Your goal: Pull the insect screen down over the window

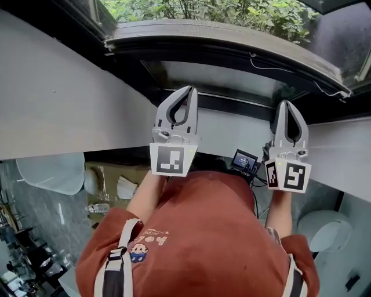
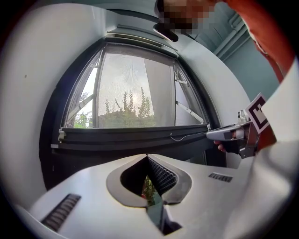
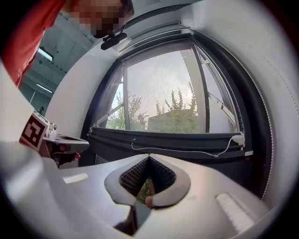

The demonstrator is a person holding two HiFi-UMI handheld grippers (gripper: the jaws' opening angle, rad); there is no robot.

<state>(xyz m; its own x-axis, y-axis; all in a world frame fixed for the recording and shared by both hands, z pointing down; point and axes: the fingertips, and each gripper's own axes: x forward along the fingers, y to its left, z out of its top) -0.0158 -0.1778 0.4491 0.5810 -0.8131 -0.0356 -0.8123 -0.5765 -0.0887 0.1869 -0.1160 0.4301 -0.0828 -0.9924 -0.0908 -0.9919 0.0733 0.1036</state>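
The insect screen's dark bottom bar (image 1: 232, 52) (image 2: 135, 135) (image 3: 177, 140) runs across the low part of the window. Grey mesh (image 2: 126, 88) hangs above it over the pane. A thin white cord (image 3: 187, 151) (image 1: 290, 72) trails along the bar. My left gripper (image 1: 189, 89) (image 2: 147, 156) points level at the bar's left half, its tips together on nothing. My right gripper (image 1: 285, 103) (image 3: 149, 156) is held the same way at the bar's right half, shut and empty. Each gripper shows in the other's view, the left (image 3: 86, 144) and the right (image 2: 210, 135). Both stop short of the bar.
White walls (image 1: 58, 98) frame the window recess on both sides. Green trees (image 1: 232, 11) stand outside. Below me are a small screen device (image 1: 244, 158), a cardboard box (image 1: 116, 180) and white rounded seats (image 1: 49, 171) (image 1: 324, 229).
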